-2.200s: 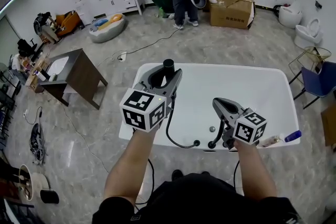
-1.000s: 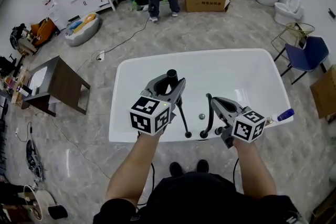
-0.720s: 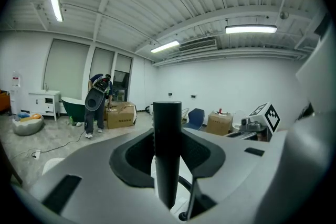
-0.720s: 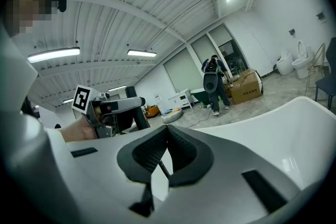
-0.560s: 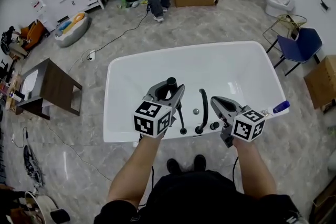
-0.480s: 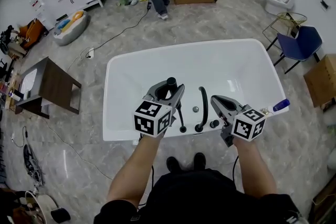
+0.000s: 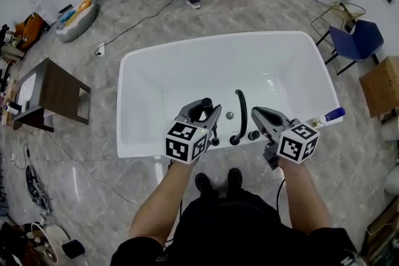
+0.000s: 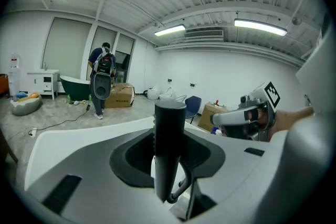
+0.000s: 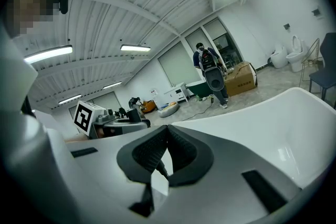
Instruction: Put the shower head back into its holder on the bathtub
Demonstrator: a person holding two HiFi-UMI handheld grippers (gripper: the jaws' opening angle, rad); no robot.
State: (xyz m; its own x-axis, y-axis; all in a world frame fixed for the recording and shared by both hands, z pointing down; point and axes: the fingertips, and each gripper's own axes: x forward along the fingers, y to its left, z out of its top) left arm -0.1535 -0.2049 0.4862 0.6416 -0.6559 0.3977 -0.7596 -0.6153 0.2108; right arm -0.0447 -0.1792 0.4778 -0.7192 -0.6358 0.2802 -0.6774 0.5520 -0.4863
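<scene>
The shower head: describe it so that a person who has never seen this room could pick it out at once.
Find the white bathtub in the middle of the grey floor and go to its near rim. The shower head is the straight black cylinder held in the left tongs; unlike the curved spout beside it, a thin hose hangs from its lower end.

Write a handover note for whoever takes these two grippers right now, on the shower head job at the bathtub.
Left hand-held gripper: shut on the shower head, held upright over the bathtub's near rim, left of the spout.
Right hand-held gripper: jaws together, nothing clearly held, right of the spout.
Done: shower head is in hand, at the fittings.
Left: seat it in its holder on the rim, then release. I cannot make out the holder from here.
</scene>
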